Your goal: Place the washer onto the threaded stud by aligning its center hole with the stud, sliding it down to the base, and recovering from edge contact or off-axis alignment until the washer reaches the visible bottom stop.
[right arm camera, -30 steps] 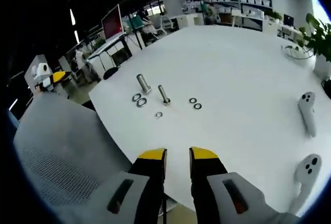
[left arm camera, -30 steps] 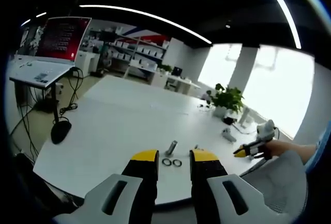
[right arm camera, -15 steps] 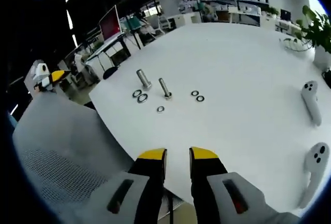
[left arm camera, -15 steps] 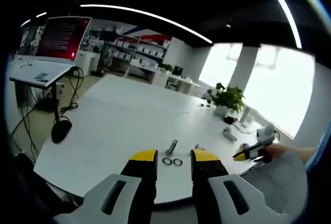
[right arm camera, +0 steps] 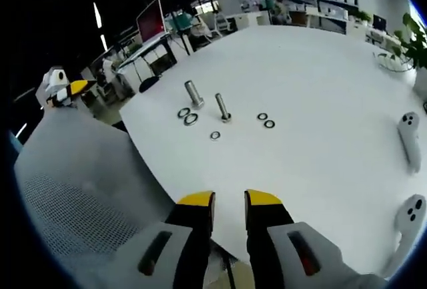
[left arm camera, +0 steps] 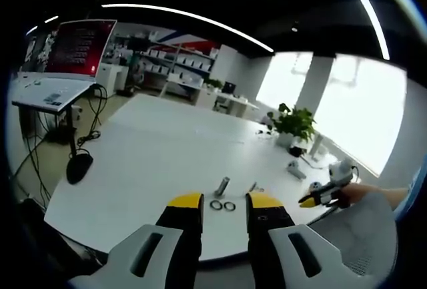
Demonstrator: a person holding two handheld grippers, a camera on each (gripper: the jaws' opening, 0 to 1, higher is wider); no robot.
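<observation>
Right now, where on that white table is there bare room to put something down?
Bare white table stretches beyond the washers, and between the washer pair and the controllers. Crowded: the near corner, where both studs stand among washers.

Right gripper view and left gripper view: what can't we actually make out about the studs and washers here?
- Thick metal stud and thin metal stud, right gripper view: threads and bottom stop too small to see.
- Five small metal washers, e.g. the lone one: hole sizes too small to compare with either stud.
- Left gripper view: thin stud partly behind the left gripper's jaw; the far washers hidden.
</observation>
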